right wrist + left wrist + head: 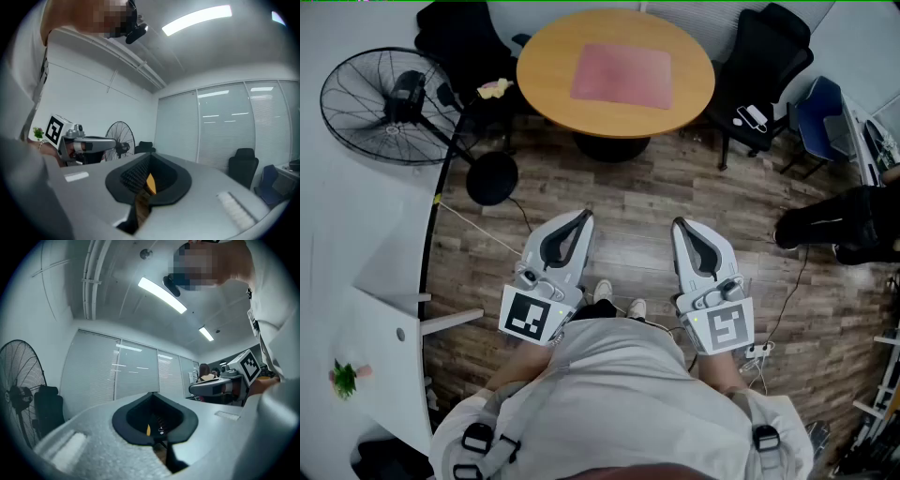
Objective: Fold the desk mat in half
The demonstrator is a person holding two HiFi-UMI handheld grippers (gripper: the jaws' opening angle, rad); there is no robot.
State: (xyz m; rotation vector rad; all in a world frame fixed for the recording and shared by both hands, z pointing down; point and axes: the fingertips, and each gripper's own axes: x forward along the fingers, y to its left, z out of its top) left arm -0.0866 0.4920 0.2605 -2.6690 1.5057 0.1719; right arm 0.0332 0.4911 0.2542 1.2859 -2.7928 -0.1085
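Fingers of left gripper and right gripper closed tip-to-tip, empty, carried level. Probably just walking up: pink desk mat lies flat, unfolded, on round table, well ahead.

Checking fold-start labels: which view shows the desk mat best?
Head view. The pink desk mat lies flat and unfolded on the round table, whole and unobstructed. Neither the left gripper view nor the right gripper view shows any of the mat; each gripper's own jaws fill the lower frame.
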